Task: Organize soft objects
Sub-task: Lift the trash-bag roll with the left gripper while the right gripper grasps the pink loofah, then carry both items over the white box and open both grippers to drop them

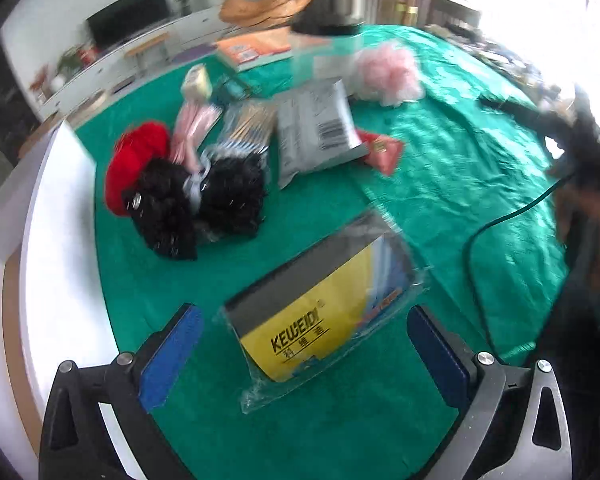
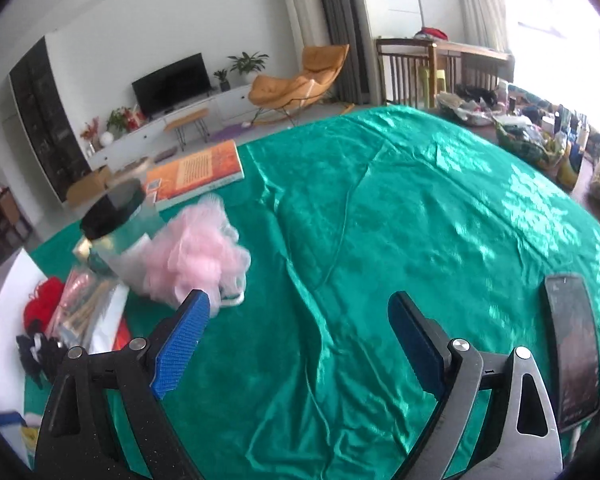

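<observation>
The left tool (image 1: 304, 344) is spread wide around the near end of a yellow-and-grey flat pack in clear crinkly plastic wrap (image 1: 324, 304) that lies on the green satin-covered tabletop (image 1: 460, 168); neither pad touches it. The pack looks light and pliable, its film slippery, so pinching across the thick printed body seems safer than gripping loose film. Farther off sits a heap of black fuzzy pieces (image 1: 204, 204) and red yarn (image 1: 136, 160). The right tool (image 2: 300, 332) is spread and empty, the pink mesh bath puff (image 2: 196, 256) just beyond its left finger; it should compress readily anywhere.
</observation>
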Motion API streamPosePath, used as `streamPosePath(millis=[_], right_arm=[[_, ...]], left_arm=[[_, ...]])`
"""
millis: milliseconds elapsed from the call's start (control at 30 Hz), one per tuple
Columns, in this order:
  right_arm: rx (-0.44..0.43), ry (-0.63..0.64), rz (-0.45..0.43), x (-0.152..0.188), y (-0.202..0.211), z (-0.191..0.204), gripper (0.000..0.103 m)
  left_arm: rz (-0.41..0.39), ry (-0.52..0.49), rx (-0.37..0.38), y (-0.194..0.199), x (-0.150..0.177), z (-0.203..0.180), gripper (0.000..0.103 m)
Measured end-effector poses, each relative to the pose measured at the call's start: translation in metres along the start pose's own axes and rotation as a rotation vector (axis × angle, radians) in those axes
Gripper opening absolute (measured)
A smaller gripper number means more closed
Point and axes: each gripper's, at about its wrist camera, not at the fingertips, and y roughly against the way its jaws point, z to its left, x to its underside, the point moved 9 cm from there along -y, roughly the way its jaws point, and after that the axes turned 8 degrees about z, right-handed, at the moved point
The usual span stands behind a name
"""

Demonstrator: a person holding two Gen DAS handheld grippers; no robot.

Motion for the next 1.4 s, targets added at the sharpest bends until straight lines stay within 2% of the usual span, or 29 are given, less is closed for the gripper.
streamPosePath(millis=[33, 67, 100, 133, 167, 200, 267, 333, 367, 400, 433, 500, 633, 733, 833, 933, 967, 1000, 1033, 1067, 1167, 1267, 1400], right_arm=[[-0.015, -0.013, 0.014, 0.017, -0.004, -0.002, 0.092], [-0.029, -0.028, 0.025, 0.034, -0.009, -0.004, 0.092], [-0.035, -0.044, 0.038, 0.049, -0.013, -0.005, 0.092], [-0.044, -0.077, 0.094, 0.059, -0.019, -0.007, 0.092], [-0.089, -0.102, 0.123, 0.058, -0.020, -0.006, 0.092], [-0.116, -0.108, 0.087, 0.054, -0.013, -0.005, 0.092], [-0.064, -0.072, 0.037, 0.052, -0.003, -0.003, 0.092], [-0.077, -0.068, 0.057, 0.057, -0.003, 0.000, 0.092], [-0.089, -0.075, 0.073, 0.061, -0.005, 0.001, 0.092], [-0.088, -0.079, 0.083, 0.063, -0.006, 0.001, 0.092], [-0.083, -0.084, 0.081, 0.064, -0.005, -0.001, 0.092], [-0.087, -0.102, 0.069, 0.064, -0.002, -0.005, 0.092], [-0.130, -0.106, 0.094, 0.047, -0.011, -0.003, 0.092], [-0.168, -0.068, 0.088, 0.005, -0.019, 0.016, 0.092], [-0.245, 0.011, 0.132, -0.040, -0.044, 0.053, 0.092], [-0.306, 0.045, 0.194, -0.062, -0.084, 0.080, 0.091], [-0.304, 0.049, 0.231, -0.062, -0.100, 0.083, 0.086], [-0.296, 0.051, 0.279, -0.057, -0.115, 0.082, 0.048], [-0.301, 0.048, 0.336, -0.050, -0.128, 0.081, 0.026], [-0.320, 0.024, 0.359, -0.046, -0.131, 0.077, 0.026], [-0.340, 0.007, 0.244, -0.054, -0.095, 0.064, 0.024], [-0.345, 0.089, 0.123, -0.063, -0.032, 0.071, 0.024], [-0.419, 0.281, 0.067, -0.051, 0.048, 0.135, 0.024]], left_arm=[[0.004, -0.068, 0.017, 0.004, -0.002, -0.006, 0.102], [0.007, -0.151, 0.000, 0.007, -0.005, -0.013, 0.102], [0.008, -0.235, -0.040, 0.007, -0.006, -0.021, 0.102], [0.009, -0.329, -0.088, 0.006, -0.006, -0.029, 0.102], [0.007, -0.426, -0.138, 0.002, -0.006, -0.038, 0.102], [-0.002, -0.504, -0.188, -0.004, -0.007, -0.044, 0.102], [0.001, -0.599, -0.269, -0.023, -0.012, -0.050, 0.102], [0.042, -0.613, -0.301, -0.043, -0.014, -0.048, 0.102], [0.069, -0.594, -0.306, -0.053, -0.016, -0.045, 0.101], [0.091, -0.549, -0.302, -0.060, -0.017, -0.042, 0.084], [0.105, -0.471, -0.262, -0.062, -0.018, -0.037, 0.072], [0.083, -0.268, -0.177, -0.055, -0.023, -0.026, 0.064], [0.010, 0.031, -0.057, -0.041, -0.021, -0.006, 0.063], [-0.037, 0.205, 0.043, -0.030, -0.016, 0.007, 0.062], [-0.067, 0.306, 0.095, -0.023, -0.012, 0.017, 0.062], [-0.086, 0.341, 0.116, -0.017, -0.009, 0.024, 0.062], [-0.098, 0.350, 0.125, -0.013, -0.009, 0.027, 0.062], [-0.115, 0.361, 0.138, -0.009, -0.008, 0.030, 0.062], [-0.137, 0.374, 0.155, -0.003, -0.009, 0.034, 0.062], [-0.166, 0.387, 0.178, 0.004, -0.010, 0.039, 0.062], [-0.240, 0.419, 0.227, 0.029, -0.010, 0.049, 0.062], [-0.307, 0.466, 0.270, 0.059, -0.005, 0.066, 0.062], [-0.361, 0.538, 0.269, 0.099, 0.019, 0.103, 0.062]])
